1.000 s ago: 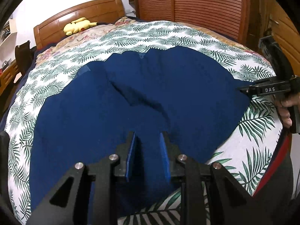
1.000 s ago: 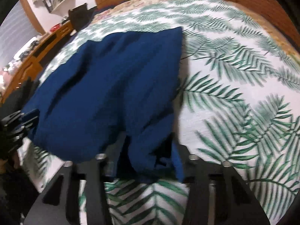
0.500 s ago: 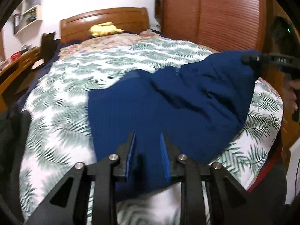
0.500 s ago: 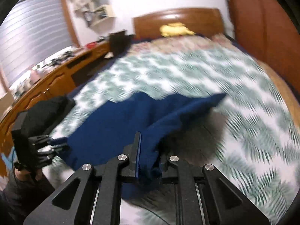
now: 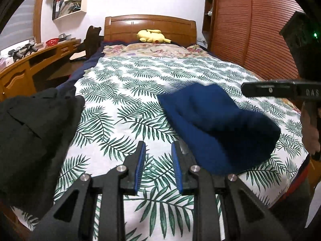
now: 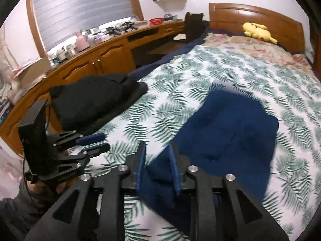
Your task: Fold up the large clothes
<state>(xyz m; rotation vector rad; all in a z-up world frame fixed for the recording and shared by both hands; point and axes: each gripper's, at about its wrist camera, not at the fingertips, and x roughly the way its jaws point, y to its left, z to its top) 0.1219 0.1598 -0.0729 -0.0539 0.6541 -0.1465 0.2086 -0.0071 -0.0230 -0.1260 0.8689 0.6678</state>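
A dark blue garment [image 5: 218, 126] lies bunched and folded over on the right part of the leaf-print bedspread [image 5: 128, 92]. It also shows in the right wrist view [image 6: 230, 134]. My left gripper [image 5: 158, 150] is open and empty over the bare bedspread, left of the garment; it also shows in the right wrist view [image 6: 96, 142]. My right gripper [image 6: 156, 154] is open above the garment's near edge, and cloth lies below its jaws. It also shows in the left wrist view [image 5: 246, 89].
A pile of black clothes [image 5: 34, 126] lies at the bed's left edge, also in the right wrist view [image 6: 96, 102]. A yellow plush toy [image 5: 152, 36] rests at the headboard. A wooden desk [image 6: 96, 60] runs along the left and a wardrobe [image 5: 250, 30] on the right.
Both grippers held the blue garment lifted and carried it over. Now both have let go and opened, and the garment has dropped onto the bed in a folded heap.
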